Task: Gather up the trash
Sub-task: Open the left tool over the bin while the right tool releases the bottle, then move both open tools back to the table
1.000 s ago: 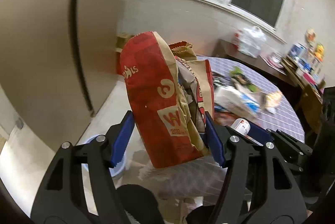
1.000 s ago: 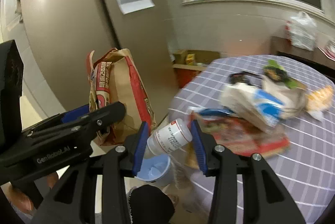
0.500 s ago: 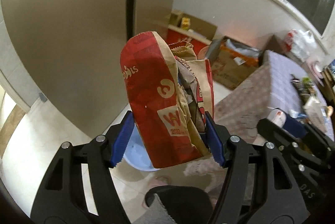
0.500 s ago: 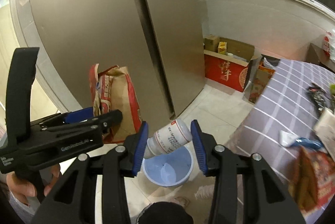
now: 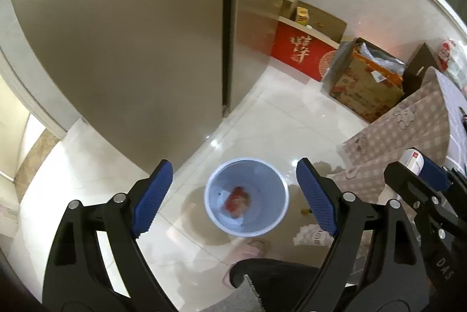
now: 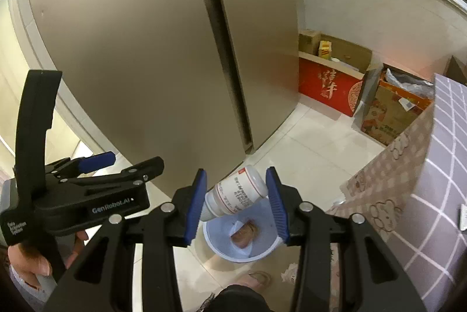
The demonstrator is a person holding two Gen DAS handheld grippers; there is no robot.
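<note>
A pale blue trash bin (image 5: 246,196) stands on the tiled floor, and the red and brown paper bag (image 5: 238,199) lies inside it. My left gripper (image 5: 238,194) is open and empty, high above the bin. In the right wrist view the bin (image 6: 240,239) holds the bag (image 6: 244,229). My right gripper (image 6: 236,202) is shut on a white pill bottle (image 6: 236,195) with a red-trimmed label, held above the bin's rim. The bottle (image 5: 413,163) and the right gripper also show at the right edge of the left wrist view.
A tall brown fridge (image 5: 146,35) stands behind the bin. A red box (image 5: 302,52) and a printed carton (image 5: 364,84) sit against the wall. A table with a checked cloth (image 6: 423,166) is at the right. A slippered foot (image 5: 248,252) is beside the bin.
My left gripper has opened and let go of the paper bag, which now lies in the bin. Both grippers have tilted down over the bin. The right gripper still holds the bottle.
</note>
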